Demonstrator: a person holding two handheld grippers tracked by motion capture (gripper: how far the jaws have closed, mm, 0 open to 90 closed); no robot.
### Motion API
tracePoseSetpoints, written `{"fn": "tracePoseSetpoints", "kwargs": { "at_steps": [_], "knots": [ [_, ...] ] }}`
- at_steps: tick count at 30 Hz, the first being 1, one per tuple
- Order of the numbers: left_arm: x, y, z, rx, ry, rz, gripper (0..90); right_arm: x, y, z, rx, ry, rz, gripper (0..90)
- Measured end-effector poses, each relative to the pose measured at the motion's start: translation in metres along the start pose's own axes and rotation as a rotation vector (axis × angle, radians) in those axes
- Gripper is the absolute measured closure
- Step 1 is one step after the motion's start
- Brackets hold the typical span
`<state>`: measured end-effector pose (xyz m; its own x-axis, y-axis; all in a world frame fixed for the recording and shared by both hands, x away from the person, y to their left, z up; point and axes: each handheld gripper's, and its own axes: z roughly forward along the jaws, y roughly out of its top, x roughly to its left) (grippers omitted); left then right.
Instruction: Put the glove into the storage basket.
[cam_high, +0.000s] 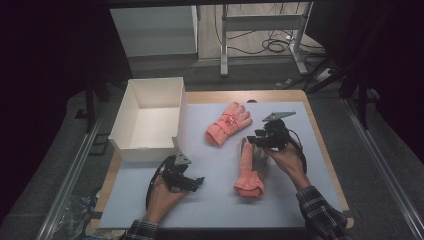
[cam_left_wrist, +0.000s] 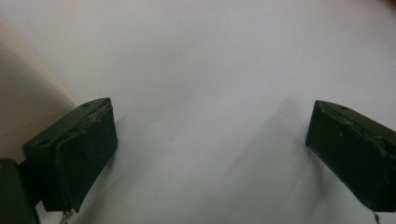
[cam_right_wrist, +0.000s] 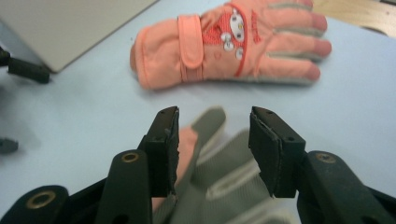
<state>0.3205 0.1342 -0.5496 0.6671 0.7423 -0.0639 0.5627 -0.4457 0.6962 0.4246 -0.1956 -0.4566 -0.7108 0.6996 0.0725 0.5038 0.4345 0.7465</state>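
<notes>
Now right claw (cam_right_wrist: 214, 149) half-open over palm-up orange-grey padded glove (cam_high: 251, 167), centre-right of frame, nothing pinched; left claw (cam_left_wrist: 210, 149) open, empty. Pinch one fabric layer, lift toward white cardboard box (cam_high: 131, 134).

gloves (cam_high: 228, 123) (cam_high: 251, 167): soft padded orange cloth, grey ribbed palm | box (cam_high: 150, 145), upper left: matt white card | table cover (cam_high: 210, 200): smooth matt pale sheet | table edge (cam_high: 320, 135): wood | right gripper (cam_right_wrist: 214, 140) pads: rough matt black
</notes>
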Motion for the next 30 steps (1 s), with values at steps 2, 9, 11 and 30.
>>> {"fn": "tracePoseSetpoints", "kwargs": {
  "at_steps": [2, 9, 11, 30],
  "knots": [
    [0.0, 0.0, 0.0, -0.001, 0.0, 0.0, 2.2, 0.0, 0.003, 0.003, -0.001, -0.003, -0.001, 53.0],
    [0.001, 0.0, 0.0, -0.001, -0.004, -0.001, 2.2, -0.002, 0.026, 0.029, 0.005, -0.008, 0.039, 46.5],
    [0.001, 0.0, 0.0, 0.0, -0.004, 0.0, 2.2, -0.003, 0.028, 0.032, 0.004, -0.001, 0.053, 46.5],
    [0.002, 0.0, -0.001, -0.007, -0.013, -0.011, 2.2, -0.015, 0.058, 0.094, 0.048, -0.081, 0.038, 45.3]
  ]
}}
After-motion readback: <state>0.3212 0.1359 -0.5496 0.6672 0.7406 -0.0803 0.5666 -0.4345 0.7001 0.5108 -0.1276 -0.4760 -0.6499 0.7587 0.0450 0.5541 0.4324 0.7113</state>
